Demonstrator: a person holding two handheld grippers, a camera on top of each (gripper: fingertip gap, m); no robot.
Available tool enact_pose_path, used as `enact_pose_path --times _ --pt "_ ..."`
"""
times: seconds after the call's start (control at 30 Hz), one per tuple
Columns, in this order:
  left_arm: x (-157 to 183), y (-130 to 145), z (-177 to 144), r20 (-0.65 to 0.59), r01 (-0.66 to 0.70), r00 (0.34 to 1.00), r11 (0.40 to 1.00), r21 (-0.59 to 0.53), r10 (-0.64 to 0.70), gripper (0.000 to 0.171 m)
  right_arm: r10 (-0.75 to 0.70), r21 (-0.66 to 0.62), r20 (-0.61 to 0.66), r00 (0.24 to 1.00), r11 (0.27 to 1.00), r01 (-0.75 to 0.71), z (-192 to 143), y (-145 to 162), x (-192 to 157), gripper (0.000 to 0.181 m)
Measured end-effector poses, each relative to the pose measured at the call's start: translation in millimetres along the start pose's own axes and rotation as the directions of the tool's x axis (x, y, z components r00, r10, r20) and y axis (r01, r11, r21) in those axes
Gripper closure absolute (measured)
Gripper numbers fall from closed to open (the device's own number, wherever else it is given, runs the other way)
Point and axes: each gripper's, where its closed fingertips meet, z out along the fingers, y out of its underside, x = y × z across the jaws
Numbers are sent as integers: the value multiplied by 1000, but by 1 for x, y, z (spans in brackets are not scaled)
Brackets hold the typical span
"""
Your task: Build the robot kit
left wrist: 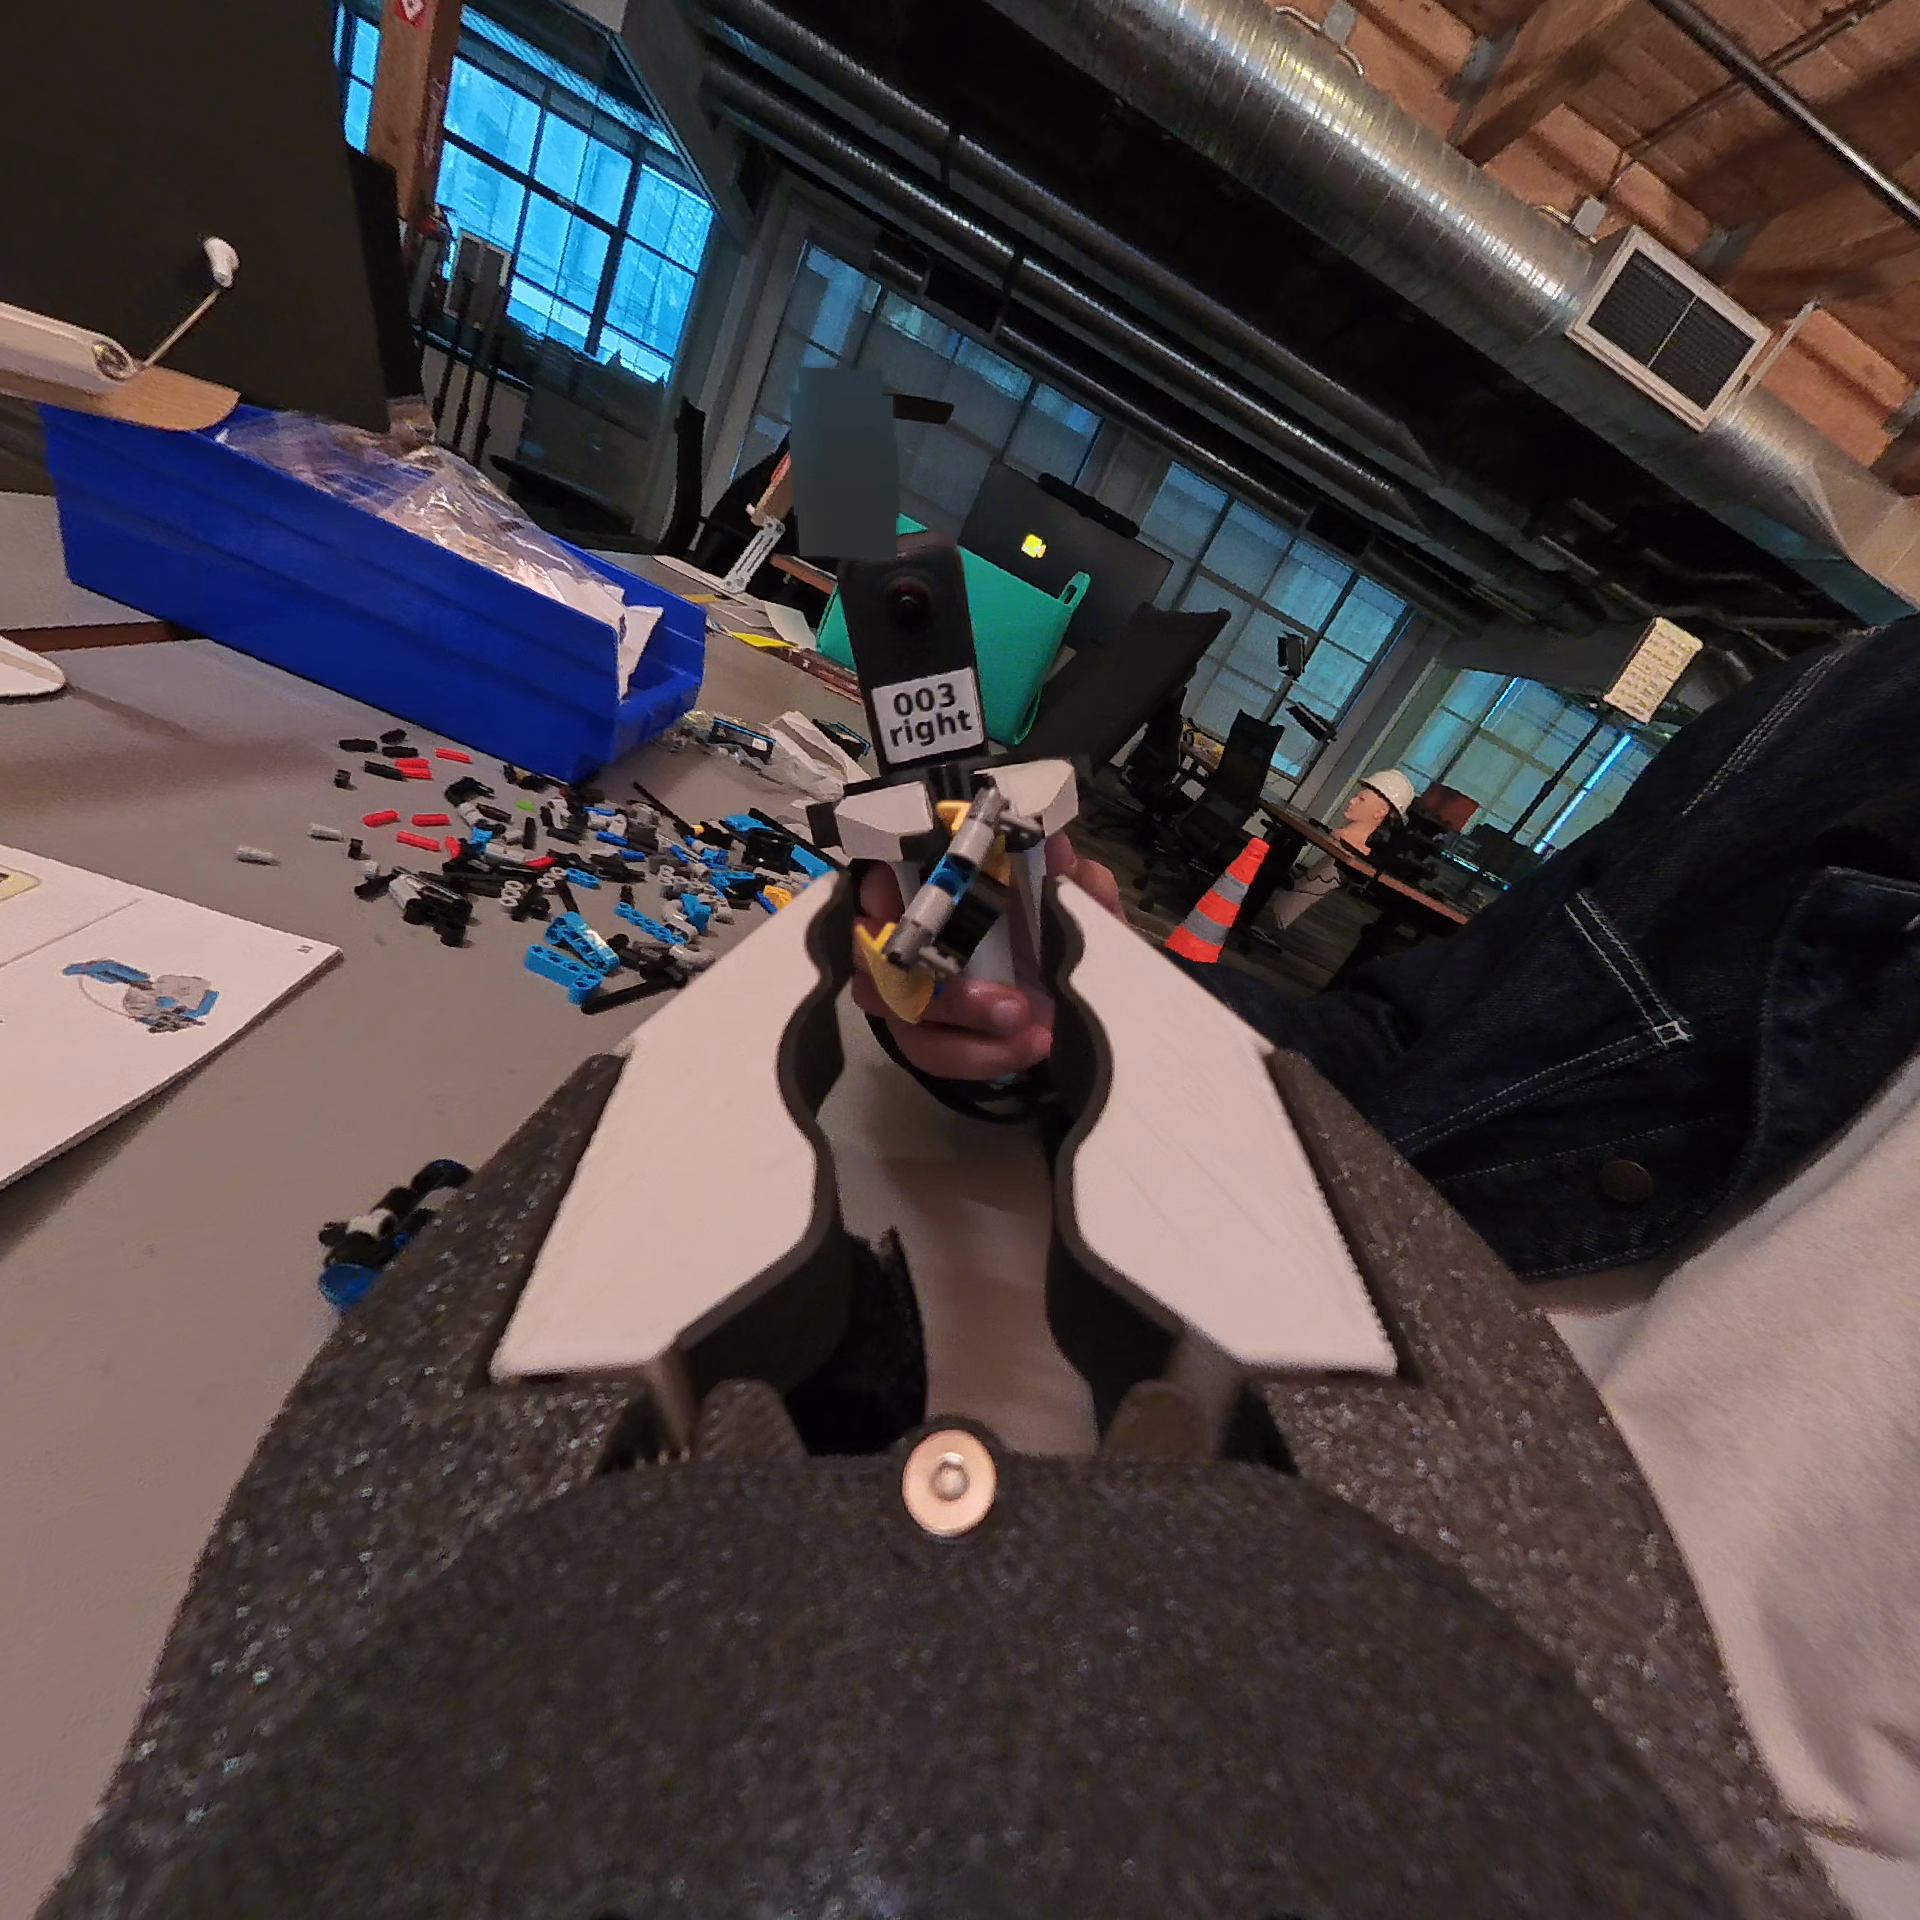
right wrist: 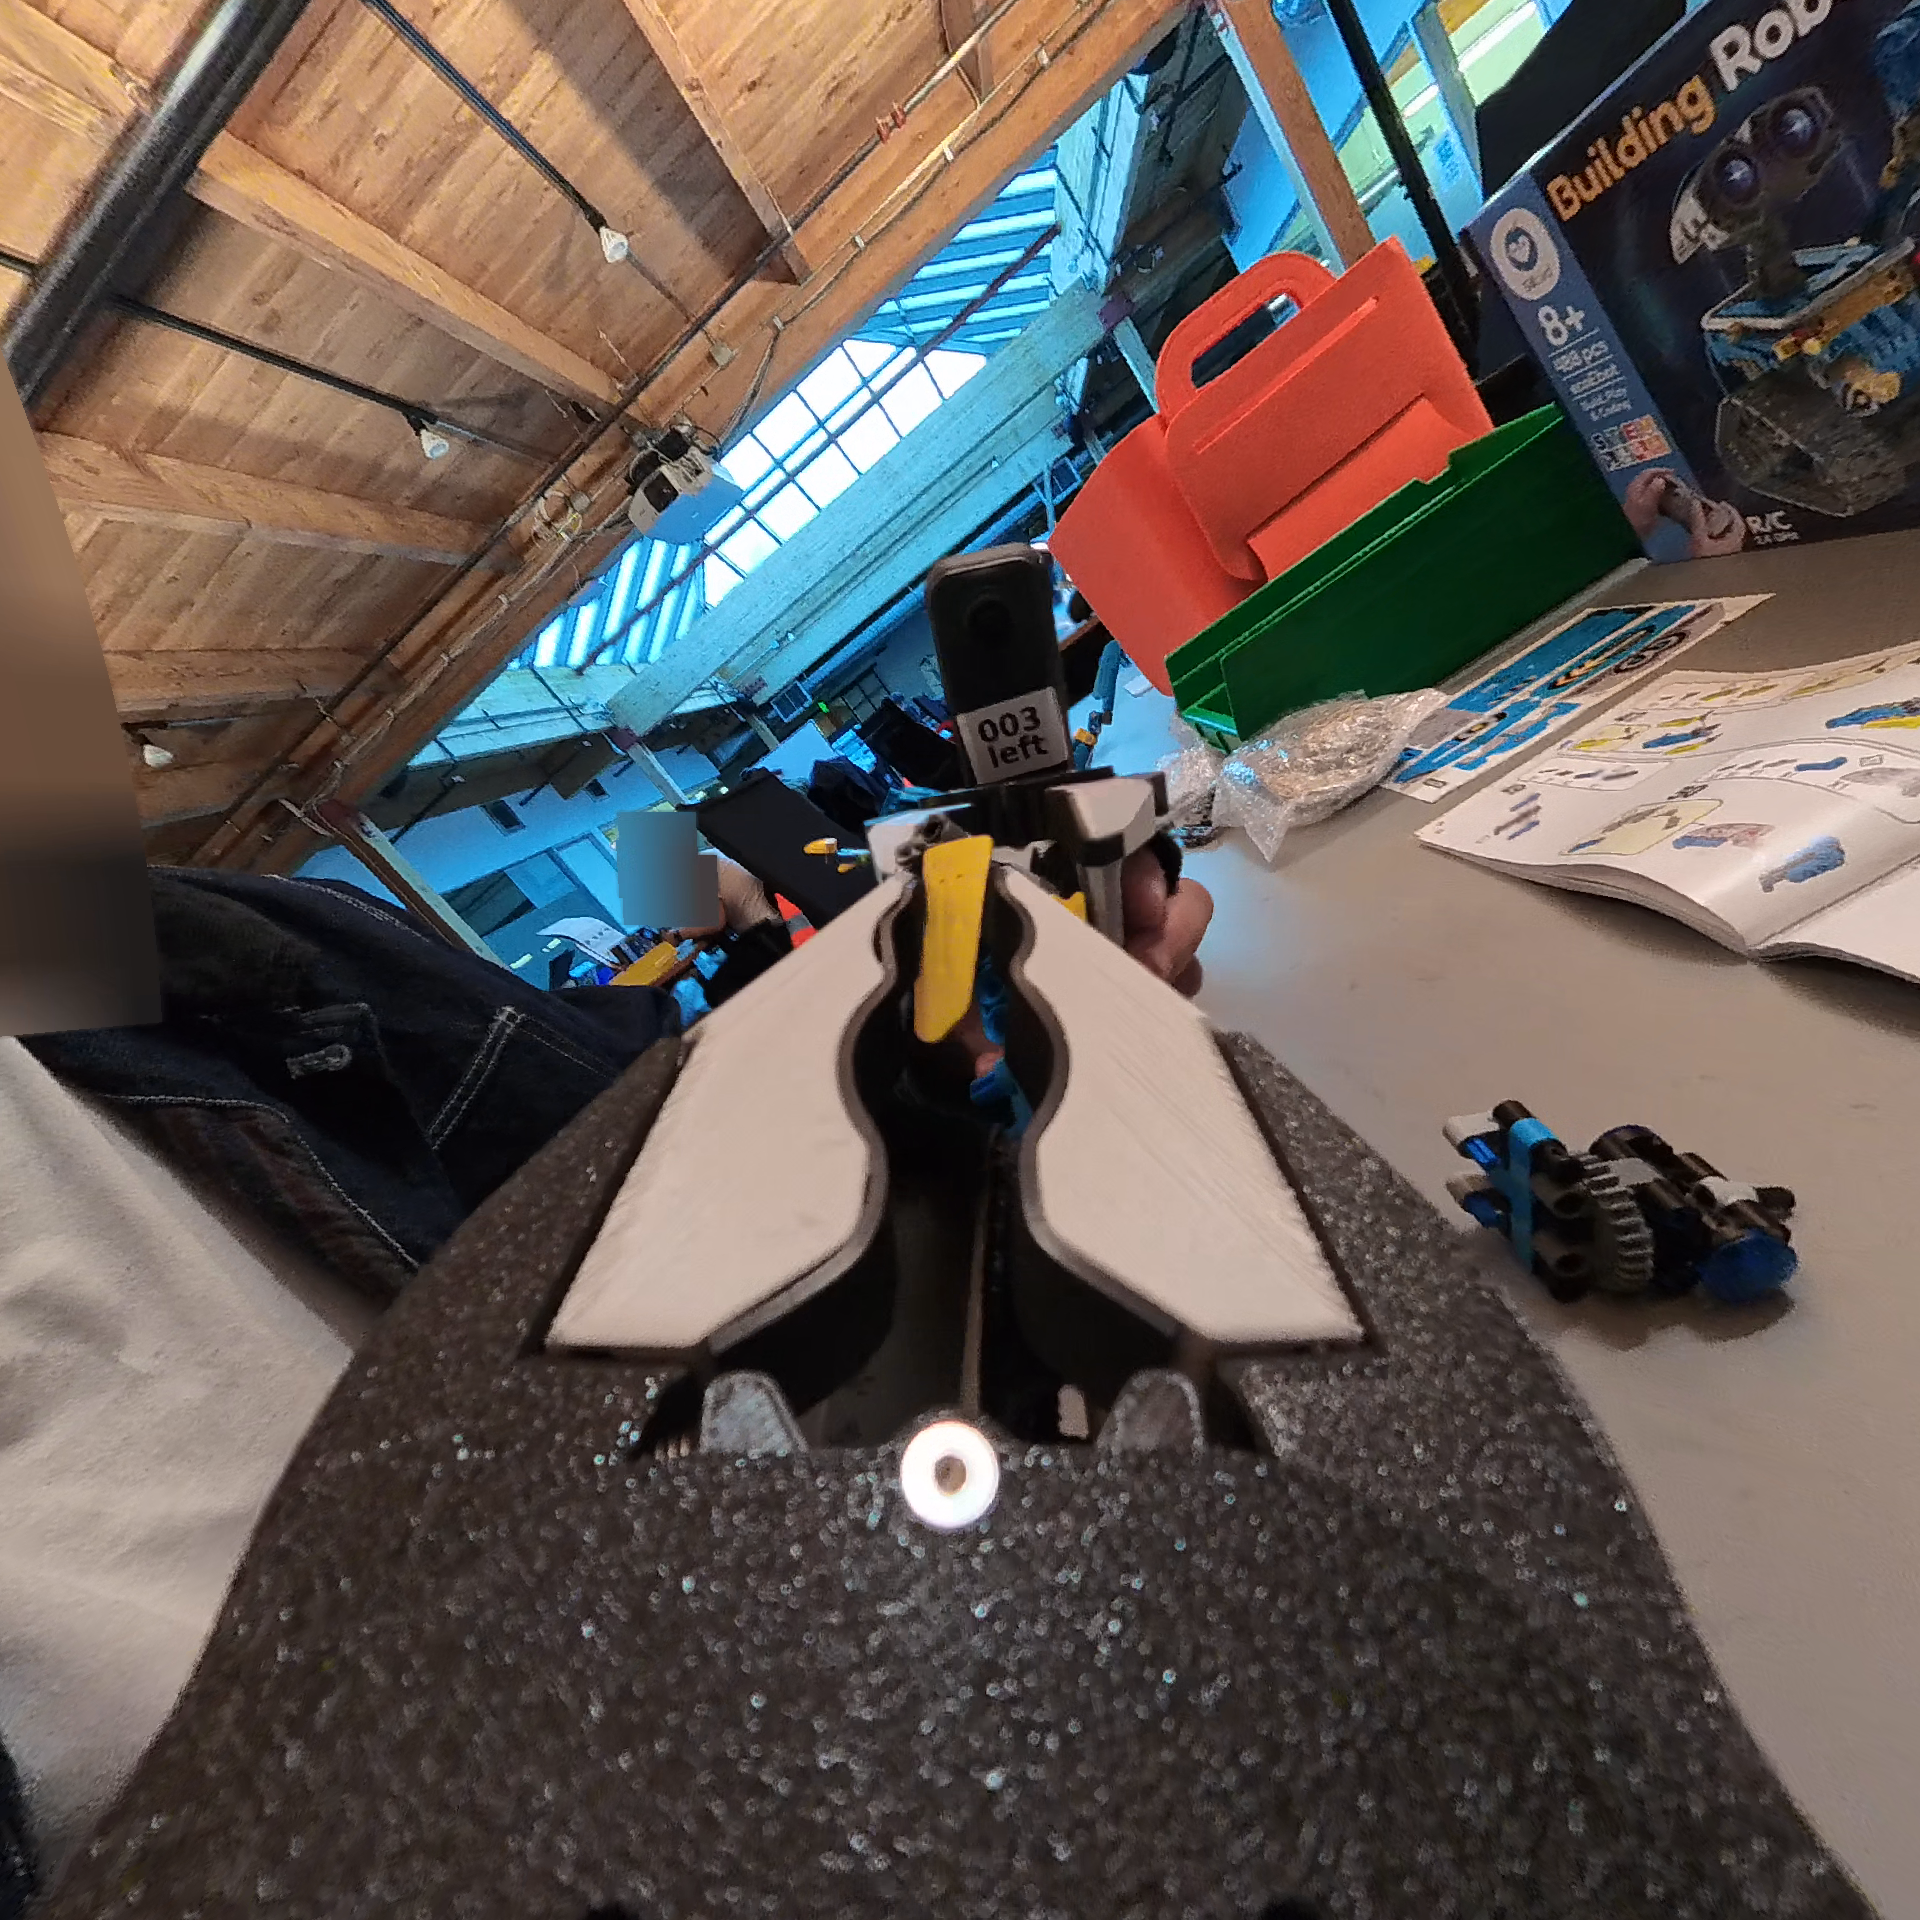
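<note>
Carrying printed writing: white sticker [left wrist: 928, 717] on black camera [left wrist: 904, 608]; second sticker [right wrist: 1010, 740]; toy box [right wrist: 1621, 343]; instruction booklet [right wrist: 1662, 821].

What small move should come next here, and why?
Probably close the left gripper on the brick assembly. Its fingers stand open on either side of the assembly, which the right gripper holds clamped in the air, facing it.

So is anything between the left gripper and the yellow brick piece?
No, nothing visible. The brick piece sits right at the left gripper's open fingertips, held by the right gripper facing it, above the table.
</note>
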Motion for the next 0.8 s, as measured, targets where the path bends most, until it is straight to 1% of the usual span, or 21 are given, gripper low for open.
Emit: enact_pose_path --times 0.07,0.1,0.13,0.17,0.2,0.23,0.3,0.37,0.47,0.53,0.57,0.6,0.67,0.73,0.8 --pt "3 -3 -1 -15 -3 1000 1000 19 3 129 29 32 32 999 999 -30 -2 -5 -3 170" --pt "6 -9 -1 -33 8 999 999 53 -6 120 47 50 50 998 998 -50 -3 -8 -4 170" --pt "7 -16 -3 -51 32 998 995 100 -27 108 66 68 70 995 995 -70 -4 -10 -5 170" --pt "7 -22 -5 -58 54 997 989 137 -46 100 84 86 90 992 992 -92 -6 -13 -6 170" --pt "4 -25 -6 -48 55 998 986 155 -48 99 104 106 110 989 988 -115 -7 -16 -7 170" --pt "2 -23 -5 -27 40 999 988 150 -36 99 125 125 127 984 982 -141 -8 -18 -7 170" --pt "2 -11 3 -17 29 999 995 93 -27 103 160 159 168 973 969 -187 -8 -23 -7 170" --pt "2 -1 12 -24 51 998 997 62 -50 113 183 182 213 960 958 -223 -7 -26 -11 170" --pt "8 -4 17 -101 116 989 989 93 -107 126 171 165 189 967 965 -203 -2 -20 -9 170" --pt "10 -4 19 -137 155 981 982 105 -140 128 165 158 192 968 968 -196 0 -19 -11 170" --pt "11 -1 20 -140 138 982 986 91 -124 137 165 156 186 969 968 -195 1 -18 -10 170" --pt "12 1 21 -133 110 986 991 79 -99 150 163 157 189 968 968 -194 1 -18 -11 169" --pt "13 0 20 -119 70 991 994 90 -59 151 159 153 185 970 970 -188 1 -18 -11 169" --pt "12 -2 16 -127 89 989 992 85 -78 153 117 132 123 986 982 -133 1 -16 -7 168" --pt "5 -4 11 -122 147 983 987 69 -138 154 19 67 4 1000 998 -19 -2 -11 2 164"
